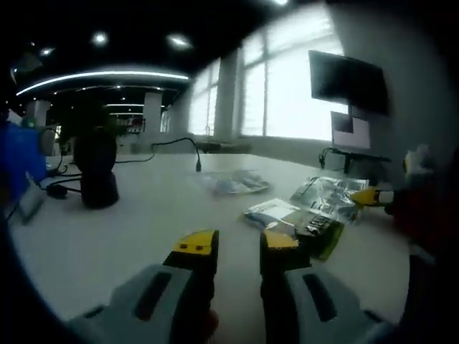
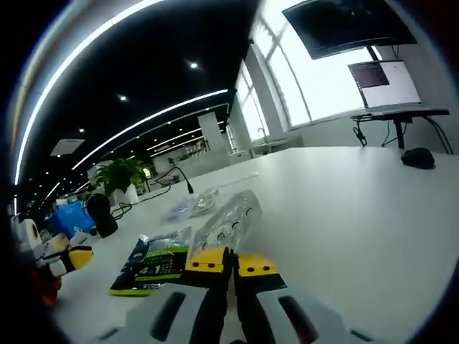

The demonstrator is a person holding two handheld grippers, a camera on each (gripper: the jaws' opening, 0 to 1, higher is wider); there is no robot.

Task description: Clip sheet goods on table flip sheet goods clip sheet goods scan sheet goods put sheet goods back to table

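The right tool (image 2: 231,266) is clamped on a thin, floppy, slippery clear packet (image 2: 228,221)'s near edge; the left tool (image 1: 240,244) stands apart over the desk (image 1: 143,222).

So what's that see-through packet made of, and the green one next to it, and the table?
The clear packet, pinched in the right gripper, looks like thin glossy plastic film: it is transparent, crinkled and catches the light. The green packet seems to be printed plastic or card with a slight sheen; hard to tell. The table looks like a smooth matte white laminate.
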